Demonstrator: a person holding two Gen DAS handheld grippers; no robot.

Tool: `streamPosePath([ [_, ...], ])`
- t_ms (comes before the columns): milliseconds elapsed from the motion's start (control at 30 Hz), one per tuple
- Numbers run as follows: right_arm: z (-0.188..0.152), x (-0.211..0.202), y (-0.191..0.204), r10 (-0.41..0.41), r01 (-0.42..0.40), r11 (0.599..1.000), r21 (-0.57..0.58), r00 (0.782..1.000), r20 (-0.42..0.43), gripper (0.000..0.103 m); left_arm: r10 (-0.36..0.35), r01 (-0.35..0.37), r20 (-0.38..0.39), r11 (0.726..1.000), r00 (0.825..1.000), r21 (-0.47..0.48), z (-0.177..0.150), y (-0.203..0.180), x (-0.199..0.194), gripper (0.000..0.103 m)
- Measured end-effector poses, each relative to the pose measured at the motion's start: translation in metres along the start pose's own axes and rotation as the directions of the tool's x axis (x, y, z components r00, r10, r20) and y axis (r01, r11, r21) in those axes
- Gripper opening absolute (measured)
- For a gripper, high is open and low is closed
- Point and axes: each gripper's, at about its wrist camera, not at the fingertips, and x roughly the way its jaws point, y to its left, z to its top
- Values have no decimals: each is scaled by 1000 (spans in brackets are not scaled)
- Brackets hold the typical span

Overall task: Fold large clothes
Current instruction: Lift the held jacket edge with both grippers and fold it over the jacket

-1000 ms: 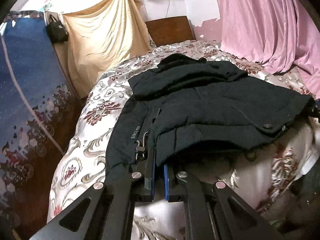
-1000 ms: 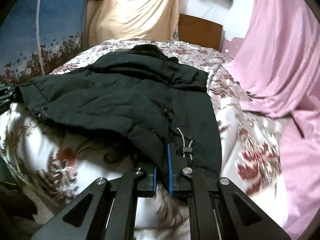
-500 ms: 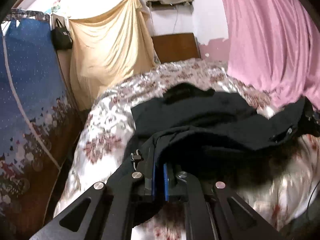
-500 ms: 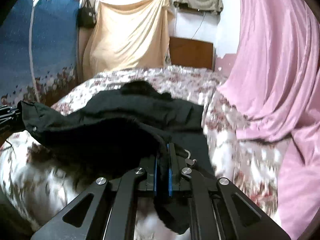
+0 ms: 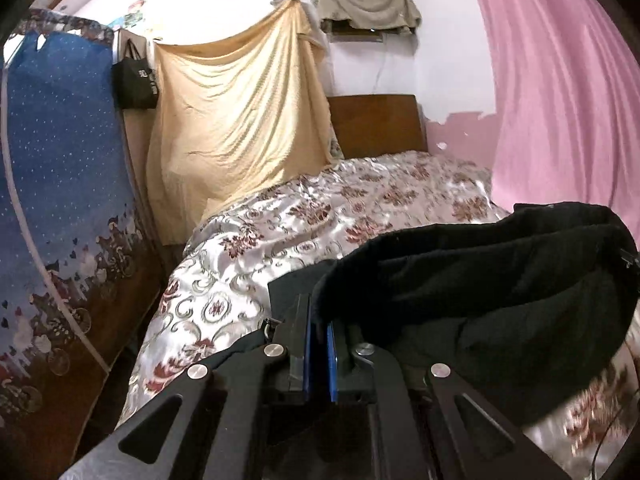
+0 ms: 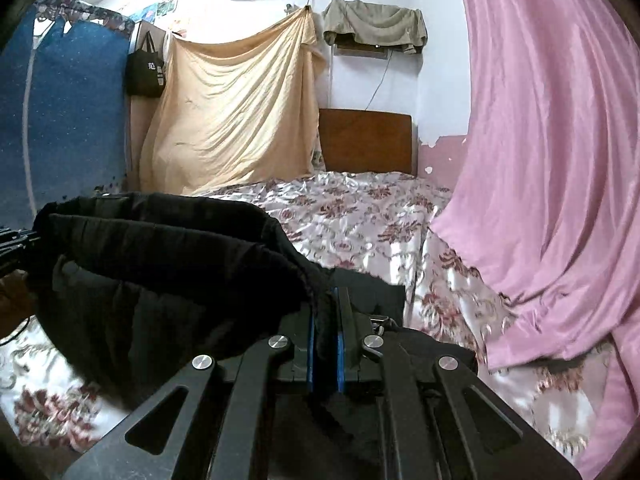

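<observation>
A large black padded jacket (image 5: 500, 292) hangs between my two grippers above the floral bedspread (image 5: 360, 208). My left gripper (image 5: 319, 320) is shut on the jacket's edge; the cloth stretches off to the right and sags in folds. In the right wrist view my right gripper (image 6: 325, 312) is shut on the other end of the jacket (image 6: 168, 264), which stretches off to the left, where the left gripper's tip (image 6: 12, 240) shows. The jacket's lower part hangs below both grippers, hidden.
The bed (image 6: 360, 216) runs back to a wooden headboard (image 6: 364, 140). A pink curtain (image 6: 552, 160) hangs along the right. A cream sheet (image 5: 240, 128) and a black bag (image 5: 134, 80) hang on the back wall. A blue patterned panel (image 5: 60, 184) stands at the left.
Both grippers have lifted the jacket's near edge off the bed and raised it. It lay flat on the bedspread a second ago; now it hangs between them.
</observation>
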Motion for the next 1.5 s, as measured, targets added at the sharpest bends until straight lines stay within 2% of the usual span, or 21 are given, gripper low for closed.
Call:
streamPosePath([
  [167, 25, 46, 5, -6, 7, 1000, -26, 1000, 25, 6, 9, -9, 13, 1000, 1000, -16, 25, 3, 42, 6],
  [300, 45, 79, 6, -9, 11, 999, -47, 999, 35, 6, 10, -11, 26, 1000, 1000, 13, 44, 2, 73, 6],
  [567, 76, 150, 4, -18, 18, 997, -80, 1000, 9, 6, 18, -19, 26, 997, 1000, 74, 72, -5, 128, 6],
  [767, 91, 193, 4, -30, 29, 996, -82, 999, -12, 6, 19, -20, 15, 997, 1000, 80, 86, -9, 166, 6],
  [1033, 96, 245, 12, -41, 37, 995, -90, 998, -51, 6, 34, -32, -25, 997, 999, 73, 86, -9, 215, 6],
  [1300, 90, 277, 20, -59, 51, 993, -104, 995, -80, 6, 50, -46, -58, 997, 997, 56, 82, -10, 253, 6],
  [1500, 84, 308, 30, -87, 70, 988, -137, 989, -120, 6, 64, -58, -136, 997, 989, 51, 74, -12, 292, 6],
])
